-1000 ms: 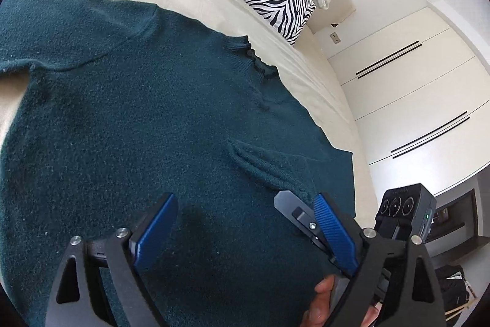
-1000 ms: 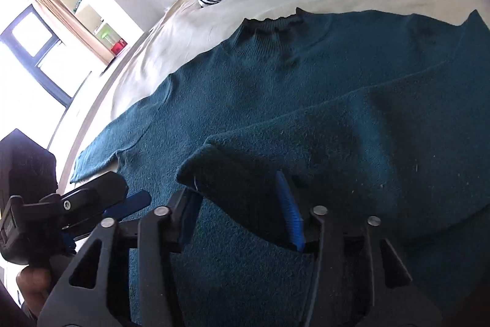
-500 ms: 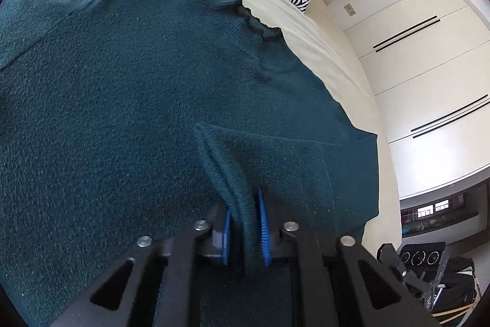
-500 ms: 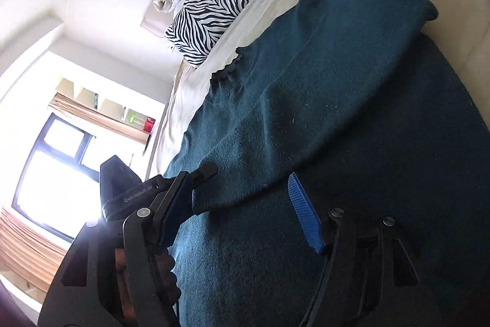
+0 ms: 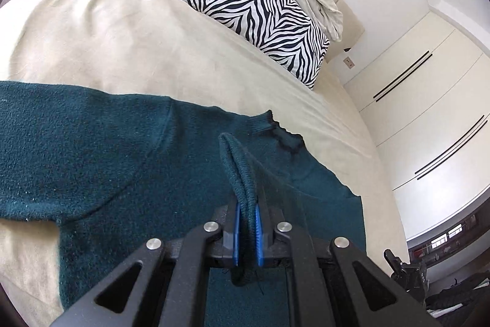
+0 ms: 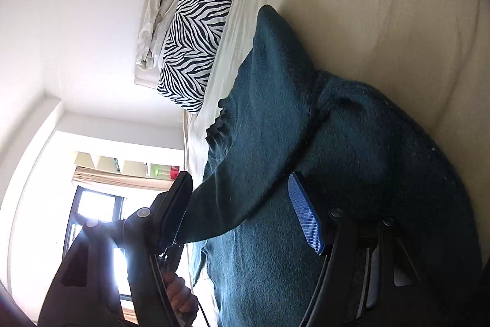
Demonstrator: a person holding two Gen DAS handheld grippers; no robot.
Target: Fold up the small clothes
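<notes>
Between left gripper [image 5: 246, 230] pads | sweater [image 5: 128, 167] cuff pinched

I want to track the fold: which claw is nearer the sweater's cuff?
Left. The left claw pinches the cuff; the right claw gapes above the sweater's body.

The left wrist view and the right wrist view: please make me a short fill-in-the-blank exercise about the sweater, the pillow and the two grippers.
1. The sweater lying on the bed is dark ____ in colour.
2. The pillow near the headboard has a ____ pattern.
3. The left gripper is ____ on a fold of the sweater.
4. The blue pads on the fingers of the right gripper stand ____, with nothing pinched between them.

Missing words: green; zebra; shut; apart
</notes>
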